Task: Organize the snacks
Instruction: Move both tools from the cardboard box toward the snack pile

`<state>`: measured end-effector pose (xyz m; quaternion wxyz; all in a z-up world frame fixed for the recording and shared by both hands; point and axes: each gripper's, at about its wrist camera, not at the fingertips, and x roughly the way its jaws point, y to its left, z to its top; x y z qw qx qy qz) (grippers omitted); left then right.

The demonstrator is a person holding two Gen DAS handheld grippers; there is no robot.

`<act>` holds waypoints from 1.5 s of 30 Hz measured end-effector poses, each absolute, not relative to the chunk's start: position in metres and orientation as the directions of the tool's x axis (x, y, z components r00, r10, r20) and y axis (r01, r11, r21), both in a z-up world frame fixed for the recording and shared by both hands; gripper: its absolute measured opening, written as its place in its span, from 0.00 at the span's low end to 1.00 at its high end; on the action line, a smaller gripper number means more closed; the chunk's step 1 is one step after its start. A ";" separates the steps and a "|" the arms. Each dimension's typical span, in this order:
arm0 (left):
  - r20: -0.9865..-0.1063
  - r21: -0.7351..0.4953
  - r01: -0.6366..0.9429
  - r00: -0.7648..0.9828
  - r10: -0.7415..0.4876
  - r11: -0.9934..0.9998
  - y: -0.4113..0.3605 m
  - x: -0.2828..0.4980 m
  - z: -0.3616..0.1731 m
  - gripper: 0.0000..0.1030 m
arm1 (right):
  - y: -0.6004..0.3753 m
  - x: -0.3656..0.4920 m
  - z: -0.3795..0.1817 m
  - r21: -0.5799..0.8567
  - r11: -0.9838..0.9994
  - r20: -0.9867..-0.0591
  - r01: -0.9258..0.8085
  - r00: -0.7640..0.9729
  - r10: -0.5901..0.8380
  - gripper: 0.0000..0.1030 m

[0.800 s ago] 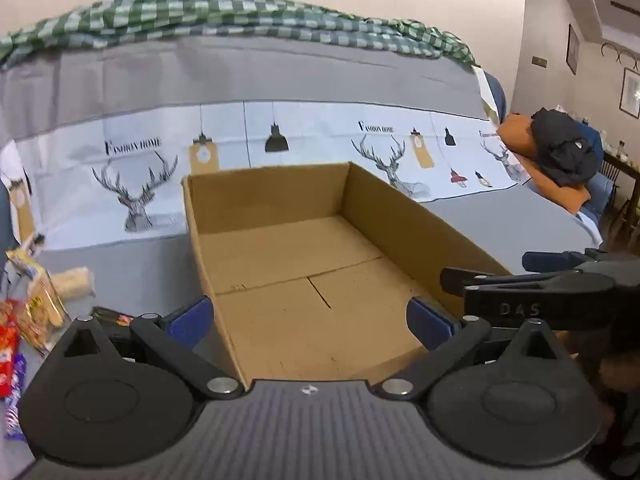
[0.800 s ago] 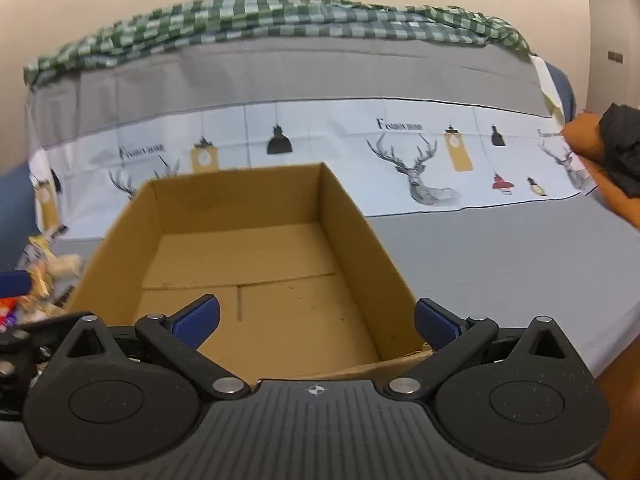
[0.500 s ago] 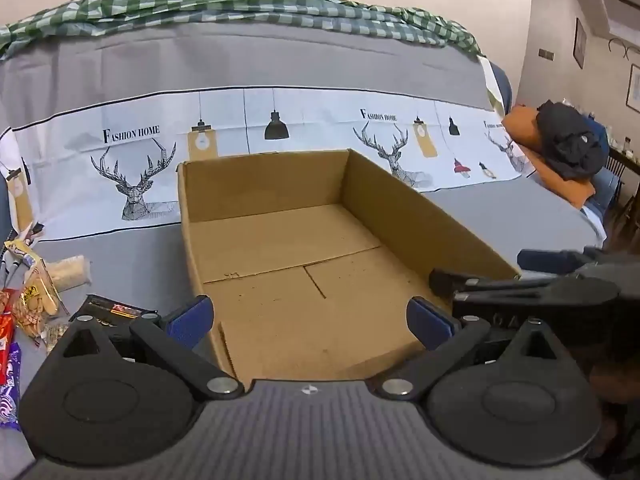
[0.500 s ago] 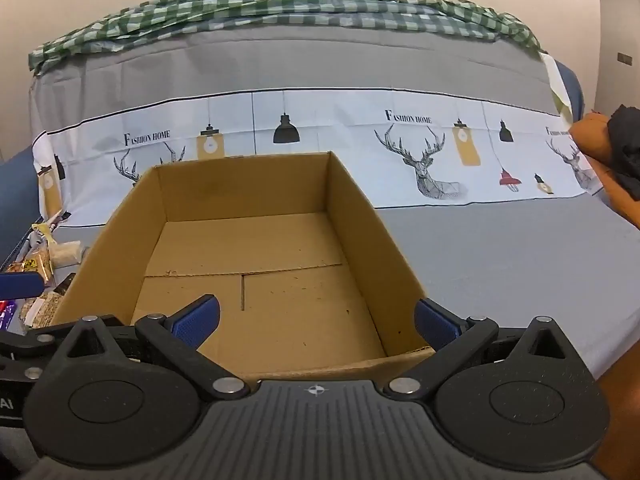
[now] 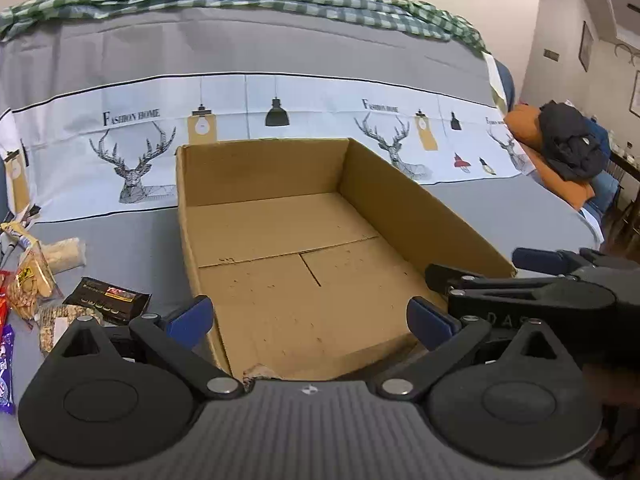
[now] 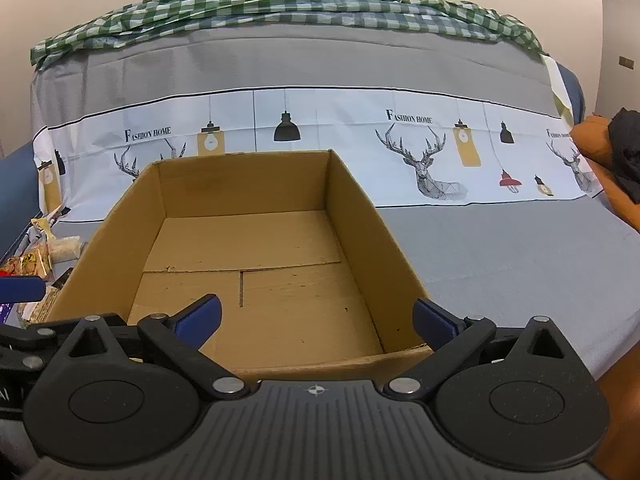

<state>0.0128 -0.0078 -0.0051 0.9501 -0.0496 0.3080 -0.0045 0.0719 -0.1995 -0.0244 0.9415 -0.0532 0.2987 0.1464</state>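
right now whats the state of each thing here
cardboard box: open-topped, nothing inside
snack packets: loose on the sheet, left of the box
left gripper: fingers wide open, holding nothing
right gripper: fingers wide open, holding nothing

A gray sheet with a deer-print band covers the surface (image 5: 128, 248). An open cardboard box (image 5: 404, 216) sits on it, with snack packets (image 5: 36, 280) scattered just left of the box and a dark packet (image 5: 106, 300) nearest it.
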 end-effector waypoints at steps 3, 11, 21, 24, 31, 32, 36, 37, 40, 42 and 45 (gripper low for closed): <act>-0.578 -0.107 0.023 0.812 -0.081 0.994 -0.009 0.011 -0.005 1.00 | -0.199 0.071 -0.024 -0.018 0.952 -0.568 -0.305 0.787 0.242 0.94; -0.551 -0.090 0.043 0.830 -0.085 0.995 -0.011 0.007 -0.004 1.00 | -0.203 0.071 -0.023 0.008 0.956 -0.555 -0.292 0.794 0.247 0.92; -0.543 -0.122 0.055 0.832 -0.113 0.991 -0.005 0.007 -0.004 0.92 | -0.199 0.068 -0.025 0.010 0.949 -0.547 -0.316 0.792 0.270 0.82; -0.545 -0.128 0.062 0.830 -0.123 0.990 -0.004 0.008 -0.005 0.80 | -0.197 0.067 -0.026 0.008 0.942 -0.539 -0.334 0.792 0.285 0.78; -0.538 -0.113 0.093 0.832 -0.139 0.989 -0.003 0.003 -0.004 0.49 | -0.186 0.057 -0.025 -0.027 0.921 -0.505 -0.388 0.800 0.323 0.72; -0.536 -0.112 0.094 0.832 -0.140 0.989 -0.002 0.002 -0.004 0.48 | -0.184 0.055 -0.025 -0.032 0.917 -0.499 -0.398 0.801 0.330 0.72; -0.547 -0.142 0.092 0.822 -0.155 0.986 0.006 0.002 -0.005 0.48 | -0.177 0.053 -0.023 -0.021 0.911 -0.493 -0.411 0.797 0.348 0.71; -0.548 -0.151 0.091 0.821 -0.160 0.984 0.009 0.001 -0.006 0.48 | -0.176 0.053 -0.023 -0.011 0.912 -0.496 -0.410 0.794 0.351 0.71; -0.543 -0.149 0.091 0.825 -0.158 0.985 0.014 -0.003 -0.005 0.47 | -0.171 0.054 -0.023 0.017 0.914 -0.502 -0.404 0.787 0.357 0.71; -0.539 -0.145 0.083 0.829 -0.149 0.986 0.018 -0.007 -0.004 0.48 | -0.166 0.054 -0.022 0.024 0.918 -0.508 -0.395 0.786 0.352 0.71; -0.549 -0.138 0.024 0.830 -0.097 0.990 0.030 -0.013 -0.004 0.48 | -0.155 0.051 -0.020 0.044 0.923 -0.504 -0.383 0.789 0.352 0.71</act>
